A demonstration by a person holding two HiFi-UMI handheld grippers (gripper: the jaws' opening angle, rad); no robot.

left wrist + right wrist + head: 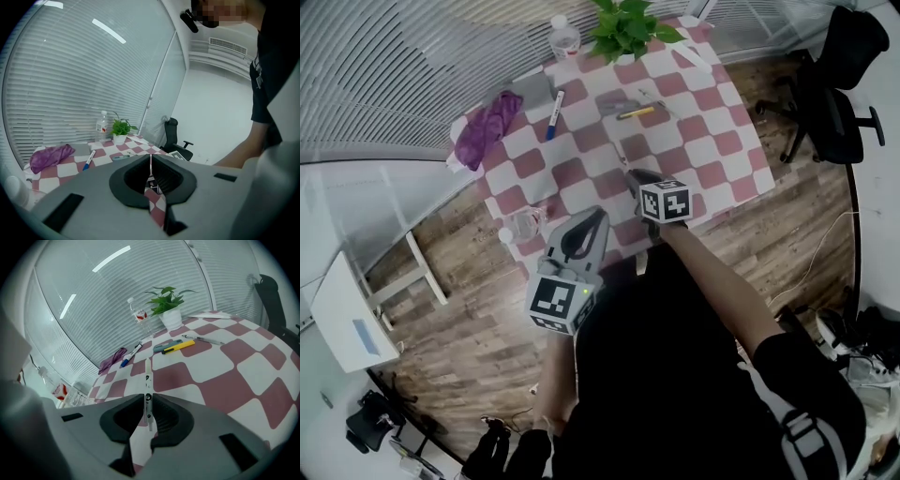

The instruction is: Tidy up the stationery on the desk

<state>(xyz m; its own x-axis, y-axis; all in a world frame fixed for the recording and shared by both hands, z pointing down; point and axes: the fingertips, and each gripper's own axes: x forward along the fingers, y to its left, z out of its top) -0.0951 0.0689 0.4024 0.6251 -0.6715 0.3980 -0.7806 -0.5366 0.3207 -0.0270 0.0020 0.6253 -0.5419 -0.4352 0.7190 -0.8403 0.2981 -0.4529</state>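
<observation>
right gripper (148, 405) pinches a slim white pen (148, 376) above the checked cloth (211, 369), left gripper (150, 165) closed on nothing.

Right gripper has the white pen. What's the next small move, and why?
Probably carry the white pen forward toward the yellow cutter and set it alongside. The right gripper is clamped on the pen, the cutter and blue marker lie further back on the cloth, and the left gripper is shut with nothing in it.

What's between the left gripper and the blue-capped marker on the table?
Nothing visible. Only bare checkered tablecloth lies between the shut, empty left gripper and the marker. The purple cloth sits off to the side.
</observation>
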